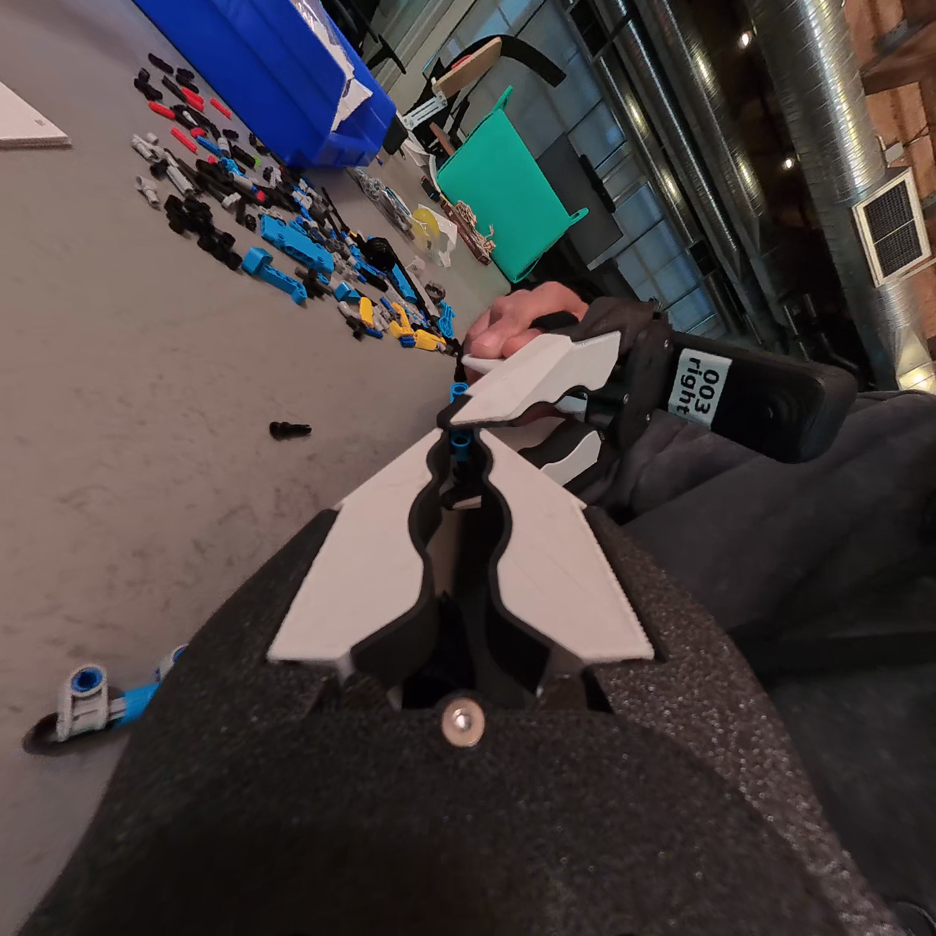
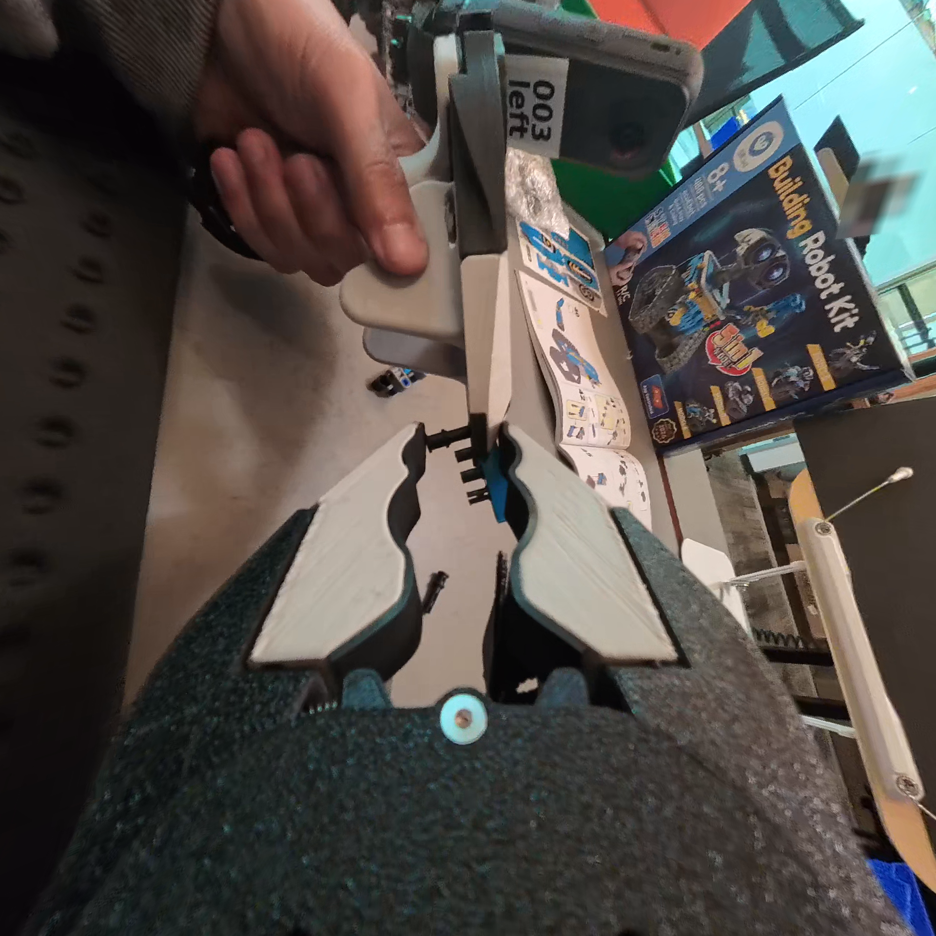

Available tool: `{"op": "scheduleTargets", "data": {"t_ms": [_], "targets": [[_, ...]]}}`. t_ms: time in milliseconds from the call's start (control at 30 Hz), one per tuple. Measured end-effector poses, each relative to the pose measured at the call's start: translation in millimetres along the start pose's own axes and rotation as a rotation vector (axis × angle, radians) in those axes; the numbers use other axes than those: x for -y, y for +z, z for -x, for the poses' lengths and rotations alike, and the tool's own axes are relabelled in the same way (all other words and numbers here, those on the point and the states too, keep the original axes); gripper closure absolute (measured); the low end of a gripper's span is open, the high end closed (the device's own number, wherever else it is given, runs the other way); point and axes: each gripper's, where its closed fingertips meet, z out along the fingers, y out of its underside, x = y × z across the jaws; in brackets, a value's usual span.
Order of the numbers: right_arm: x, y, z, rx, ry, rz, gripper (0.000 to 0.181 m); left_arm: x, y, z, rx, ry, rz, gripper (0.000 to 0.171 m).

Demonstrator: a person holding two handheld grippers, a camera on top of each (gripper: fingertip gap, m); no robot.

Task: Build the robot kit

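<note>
My left gripper [image 1: 460, 436] is shut on a blue beam [image 1: 460, 445] that carries several black pins and holds it above the grey table [image 1: 152, 456]. In the right wrist view the left gripper [image 2: 485, 420] comes down from above onto the beam [image 2: 495, 486]. My right gripper [image 2: 462, 435] is closed across a black pin [image 2: 448, 435] and the beam. Its left pad touches the pin's head and its right pad backs the beam. In the left wrist view one of its fingers [image 1: 527, 380] reaches in from the right.
A spread of small black, blue, red, grey and yellow parts [image 1: 304, 243] lies beside a blue bin [image 1: 263, 71]. A loose black pin [image 1: 289, 429] and a grey-blue connector [image 1: 83, 701] lie nearer. An open instruction booklet [image 2: 582, 375] and the kit box [image 2: 749, 283] stand behind. The grippers are tip to tip, or close to it.
</note>
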Motion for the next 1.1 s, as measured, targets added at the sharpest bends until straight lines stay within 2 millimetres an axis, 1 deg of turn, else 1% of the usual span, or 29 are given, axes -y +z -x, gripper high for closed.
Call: {"op": "scheduleTargets", "data": {"t_ms": [67,200,300,400,467,567,633,667,733,800,900,933,1000,1100], "targets": [[-0.8,0.4,0.5,-0.017,-0.036,0.022,0.154,-0.2,0.1,-0.8,-0.018,-0.015,-0.008,0.165],[1.1,-1.3,-1.9,-0.047,-0.047,0.034,0.157,0.9,0.7,-3.0,-0.045,-0.040,-0.030,0.166],[-1.2,0.1,-1.3,-0.063,-0.064,0.064,0.160,-1.3,1.6,-0.6,-0.052,-0.068,-0.029,0.166],[-1.7,0.3,-2.1,-0.053,-0.047,0.055,0.160,1.0,1.5,-1.6,-0.060,-0.057,-0.042,0.166],[1.9,-0.8,-5.4,-0.066,-0.035,0.021,0.158,4.4,0.4,-2.7,-0.063,-0.043,-0.050,0.166],[0.7,-0.3,-5.9,-0.013,0.074,-0.043,0.155,7.2,-1.7,1.0,-0.073,-0.057,-0.079,0.166],[0.8,-9.9,-14.9,0.016,0.181,-0.112,0.143,14.0,-7.5,4.5,-0.083,-0.084,-0.122,0.166],[0.4,-15.1,-20.5,0.037,0.252,-0.150,0.142,16.9,-10.1,4.5,-0.098,-0.101,-0.141,0.166],[-5.1,-18.8,-31.9,0.054,0.368,-0.179,0.137,19.9,-11.8,3.8,-0.130,-0.138,-0.167,0.166],[-5.8,-18.2,-31.6,0.063,0.370,-0.190,0.140,21.0,-10.8,-1.2,-0.172,-0.161,-0.176,0.166],[-8.1,-13.5,-23.8,0.049,0.284,-0.154,0.153,18.9,-8.9,-4.7,-0.182,-0.151,-0.162,0.165],[-7.0,-14.8,-25.5,0.025,0.258,-0.156,0.162,18.0,-8.4,-6.6,-0.191,-0.148,-0.157,0.166],[-4.7,-17.8,-24.8,0.035,0.248,-0.174,0.162,15.7,-7.2,-8.3,-0.190,-0.133,-0.141,0.166],[-6.6,-18.4,-17.5,0.100,0.245,-0.181,0.162,7.7,-3.6,-11.2,-0.196,-0.112,-0.087,0.165]]}}
